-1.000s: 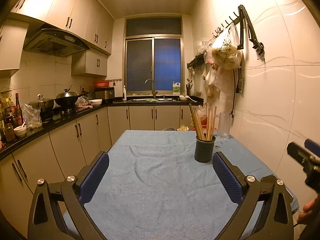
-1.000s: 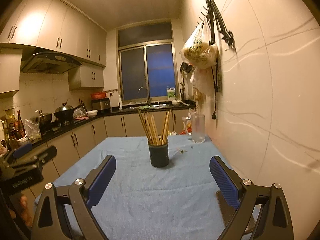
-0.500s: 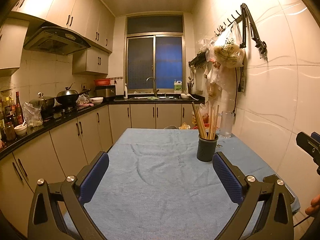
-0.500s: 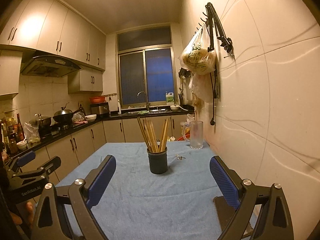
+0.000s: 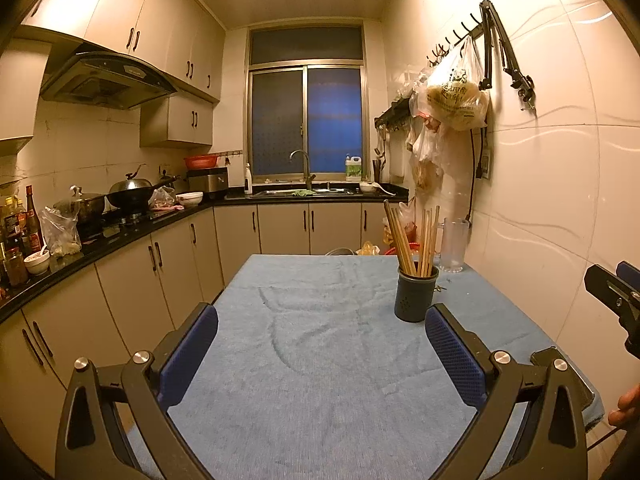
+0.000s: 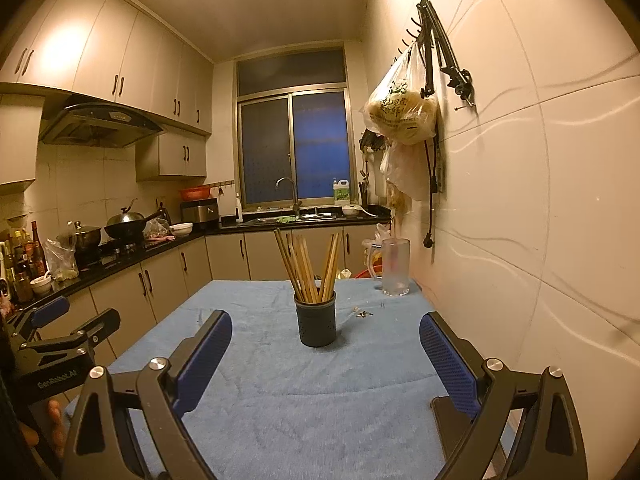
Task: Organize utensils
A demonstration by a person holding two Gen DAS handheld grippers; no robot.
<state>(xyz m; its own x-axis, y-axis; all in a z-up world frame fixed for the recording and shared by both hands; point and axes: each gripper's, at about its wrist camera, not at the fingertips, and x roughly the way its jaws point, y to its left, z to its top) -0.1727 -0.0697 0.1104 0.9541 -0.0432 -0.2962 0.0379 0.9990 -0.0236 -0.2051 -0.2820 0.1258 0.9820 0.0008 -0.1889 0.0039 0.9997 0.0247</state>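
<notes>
Item: dark perforated cylindrical holder point(image 6: 315, 323) of wooden chopsticks point(image 6: 308, 270), mid blue-clothed table point(image 6: 280, 400). My left gripper point(image 5: 320, 354) and right gripper point(image 6: 325, 358): both spread, empty. Risk: sideways nudge likely topples top-heavy holder.

You see a dark round holder point(image 6: 315, 324) standing upright on the blue-covered bench point(image 6: 280, 400), toward its far right. It carries wooden chopsticks point(image 6: 310, 268), ends down, fanned in two leaning bunches, tips splayed left and right.
</notes>
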